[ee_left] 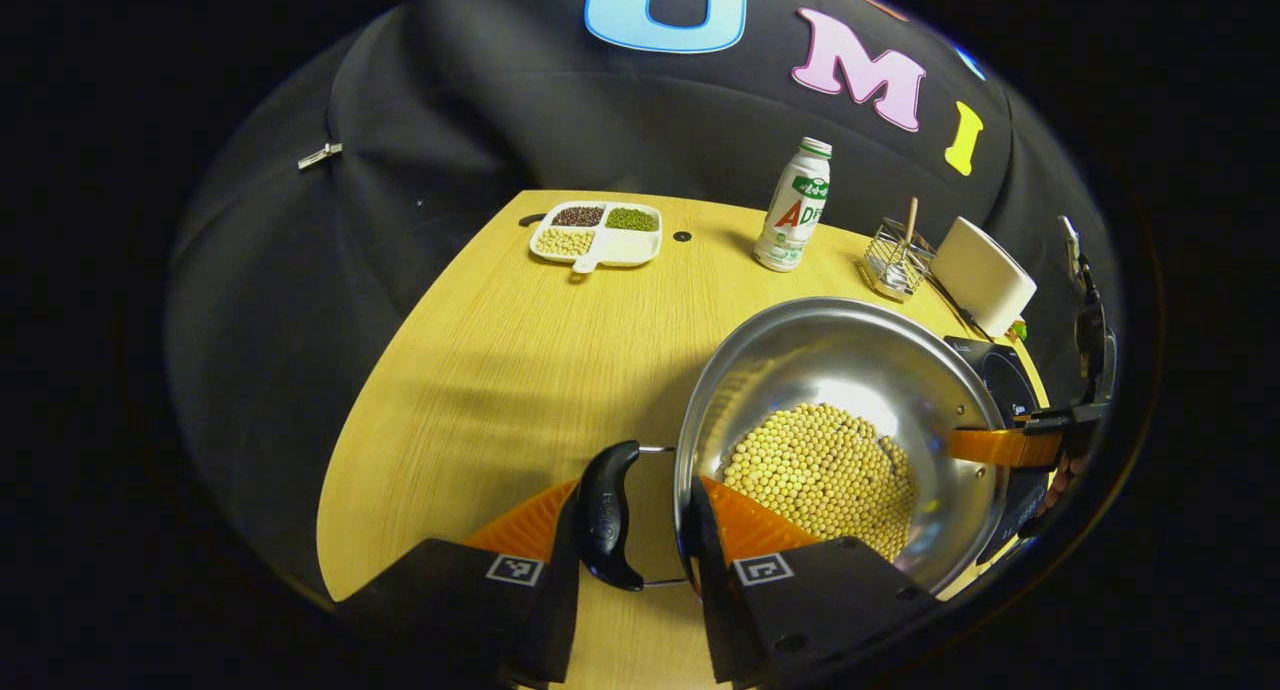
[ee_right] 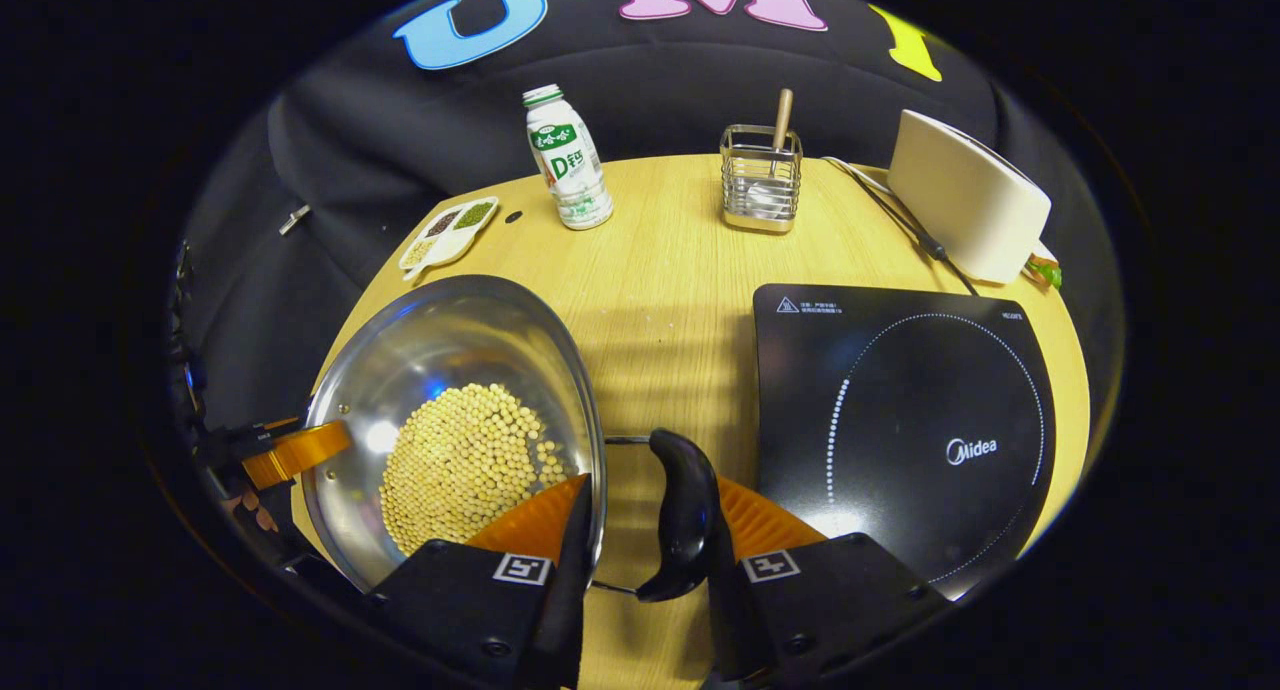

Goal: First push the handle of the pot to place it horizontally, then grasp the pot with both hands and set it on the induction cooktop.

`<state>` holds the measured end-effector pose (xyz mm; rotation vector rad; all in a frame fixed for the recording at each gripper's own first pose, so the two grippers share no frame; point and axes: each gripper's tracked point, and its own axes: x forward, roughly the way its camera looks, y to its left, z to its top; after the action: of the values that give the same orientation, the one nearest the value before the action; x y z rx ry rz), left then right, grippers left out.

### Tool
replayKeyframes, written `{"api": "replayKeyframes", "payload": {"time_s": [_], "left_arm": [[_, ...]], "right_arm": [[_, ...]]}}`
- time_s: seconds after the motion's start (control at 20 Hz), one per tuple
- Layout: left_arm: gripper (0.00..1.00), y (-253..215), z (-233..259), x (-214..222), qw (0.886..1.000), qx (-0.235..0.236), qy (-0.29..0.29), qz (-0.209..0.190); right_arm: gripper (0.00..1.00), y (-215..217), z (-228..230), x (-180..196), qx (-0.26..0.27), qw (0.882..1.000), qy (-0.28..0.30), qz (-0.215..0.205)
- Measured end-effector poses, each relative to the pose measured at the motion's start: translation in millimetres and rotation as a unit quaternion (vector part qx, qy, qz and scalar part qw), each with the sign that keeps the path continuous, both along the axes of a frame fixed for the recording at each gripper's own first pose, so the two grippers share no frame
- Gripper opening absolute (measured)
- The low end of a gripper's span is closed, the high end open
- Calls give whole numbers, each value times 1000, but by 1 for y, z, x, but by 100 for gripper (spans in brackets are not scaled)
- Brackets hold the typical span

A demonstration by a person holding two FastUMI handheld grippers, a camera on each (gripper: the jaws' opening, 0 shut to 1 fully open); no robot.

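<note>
Pot (ee_left: 840,420), steel, part-filled w/ yellow beans (ee_left: 825,470), sits between the two tools, left of the induction cooktop (ee_right: 900,420) and not yet on it; whether it rests on the bench (ee_left: 520,370) or is already lifted, cannot tell.

Left tool (ee_left: 640,515): jaws narrowly open, straddling the pot's left black handle (ee_left: 608,515), one finger over the rim inside the pot. Firm pinch not confirmed. Right tool (ee_right: 645,520): same arrangement on the right handle (ee_right: 685,510), contact likewise unclear.

Step, by judgement: both handles lie level, so push stage looks done; two-handed grasp in hand. Next move calls for both tools closing firm, an even lift to keep beans in, then travel right onto the cooktop ring.

View differences: right gripper view gives the full cooktop face; left gripper view catches just its edge beyond the pot. Left gripper view gives the divided snack tray (ee_left: 597,235) clearly. Bottle (ee_right: 568,160), wire holder (ee_right: 762,180), white appliance (ee_right: 965,210) stand at far side in both.
</note>
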<state>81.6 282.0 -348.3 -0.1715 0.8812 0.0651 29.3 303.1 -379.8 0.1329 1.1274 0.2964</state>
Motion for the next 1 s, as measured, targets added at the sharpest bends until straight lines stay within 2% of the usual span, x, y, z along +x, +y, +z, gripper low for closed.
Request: {"api": "replayKeyframes", "payload": {"time_s": [0.05,0.1,0.25,0.3,0.45,0.55,0.6,0.65,0.7,0.8,0.85,1.0], "left_arm": [[54,-4,8,-3,1000,0,2,1],[54,-9,16,-5,1000,0,4,2],[54,-33,44,-8,1000,2,8,-2],[54,-44,54,-8,1000,3,7,-6],[54,-78,70,1,1000,-2,5,-16],[54,-103,73,5,1000,-13,10,-19],[54,-116,75,7,1000,-16,9,-22],[54,-128,77,10,999,-19,7,-25],[54,-140,78,13,999,-20,6,-28],[54,-164,79,18,999,-20,4,-36],[54,-176,79,20,999,-19,5,-42],[54,-210,78,29,998,-18,5,-54]], "right_arm": [[50,-5,8,0,4,1000,-1,-1],[54,-10,16,0,8,1000,-3,-1],[54,-37,41,2,13,1000,-4,2],[50,-49,49,5,13,1000,-7,-1],[54,-86,68,12,7,1000,-17,-4],[54,-111,74,19,2,1000,-25,-8],[50,-124,77,19,0,1000,-27,-11],[54,-137,79,21,-2,1000,-28,-13],[49,-149,79,21,-4,999,-31,-16],[50,-174,78,22,-6,999,-33,-23],[54,-187,77,23,-8,999,-34,-28],[54,-223,72,24,-12,999,-30,-39]]}}
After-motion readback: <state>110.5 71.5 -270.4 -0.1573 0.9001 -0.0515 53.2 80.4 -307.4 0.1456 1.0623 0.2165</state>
